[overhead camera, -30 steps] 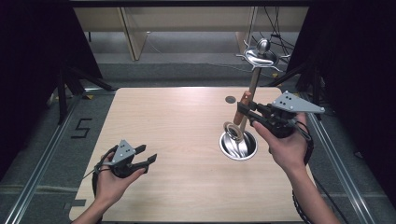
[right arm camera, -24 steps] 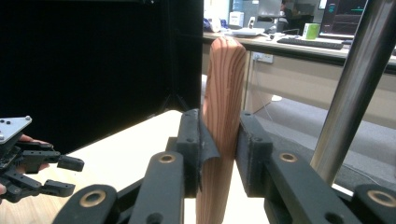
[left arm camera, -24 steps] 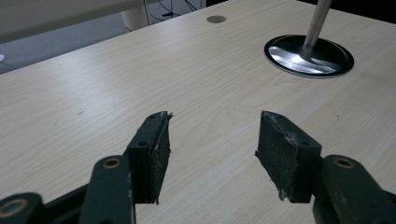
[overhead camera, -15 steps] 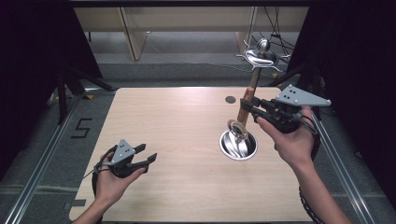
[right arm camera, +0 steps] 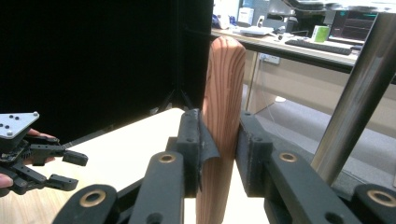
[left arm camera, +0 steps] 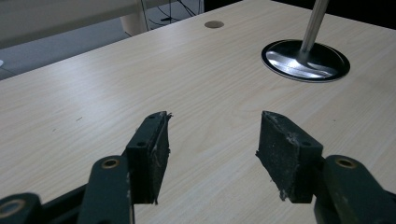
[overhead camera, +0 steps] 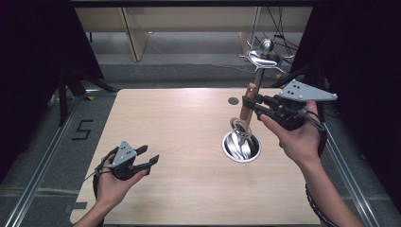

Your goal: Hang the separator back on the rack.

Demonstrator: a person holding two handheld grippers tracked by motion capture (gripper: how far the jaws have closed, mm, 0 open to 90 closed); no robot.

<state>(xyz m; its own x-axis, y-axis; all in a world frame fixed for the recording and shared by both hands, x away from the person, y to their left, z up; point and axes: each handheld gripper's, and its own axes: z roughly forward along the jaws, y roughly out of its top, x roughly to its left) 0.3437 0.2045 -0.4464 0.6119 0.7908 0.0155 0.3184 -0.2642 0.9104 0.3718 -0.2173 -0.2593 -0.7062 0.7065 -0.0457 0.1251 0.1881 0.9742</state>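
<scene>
A: Right hand-held gripper (overhead camera: 251,102)?
B: Clamped on a wooden handle (overhead camera: 247,101), jaws pressed on both sides of it in the right gripper view (right arm camera: 219,154). Raised and shifted farther from the person than a second ago, when sitting low near the stand base. Metal ring end (overhead camera: 239,126) of the tool now lifted clear above the round steel base (overhead camera: 241,147), hanging beside the upright steel post (overhead camera: 257,80).

A: Handle attitude?
B: Tilted, upper end leaning away from the person, ring end lowest.

A: Left hand-held gripper (overhead camera: 146,158)?
B: Jaws apart, nothing between them, confirmed in the left gripper view (left arm camera: 212,154). Held low over the near left part of the tabletop (overhead camera: 179,123), well apart from the stand. No change of place from the earlier frames.

A: Stand?
B: Unmoved on the tabletop.
</scene>
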